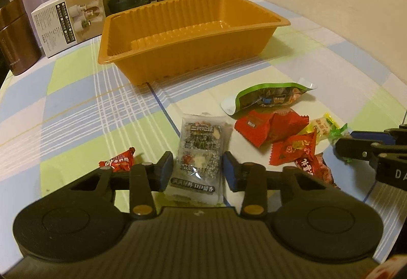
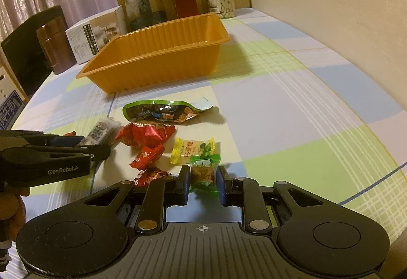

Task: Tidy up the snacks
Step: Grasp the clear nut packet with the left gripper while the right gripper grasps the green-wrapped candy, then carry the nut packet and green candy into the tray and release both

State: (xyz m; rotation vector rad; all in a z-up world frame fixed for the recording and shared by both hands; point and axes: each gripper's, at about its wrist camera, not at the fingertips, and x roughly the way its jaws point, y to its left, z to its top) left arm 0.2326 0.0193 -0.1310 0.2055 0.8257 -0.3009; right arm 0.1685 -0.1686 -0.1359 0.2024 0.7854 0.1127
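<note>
Snacks lie loose mid-desk, orange tray [image 1: 193,32] empty behind them. My left gripper [image 1: 198,168] jaws stand apart astride the grey packet [image 1: 199,162]; right gripper [image 2: 203,181] jaws apart astride the green candy [image 2: 203,173]. Both look light, crinkly, slippery: grip mid-body, not the wrapper ends.

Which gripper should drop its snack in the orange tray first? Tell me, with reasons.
Left, probably. The left gripper straddles the clear nut packet directly before the empty orange tray. The right gripper brackets the green candy farther off.
</note>
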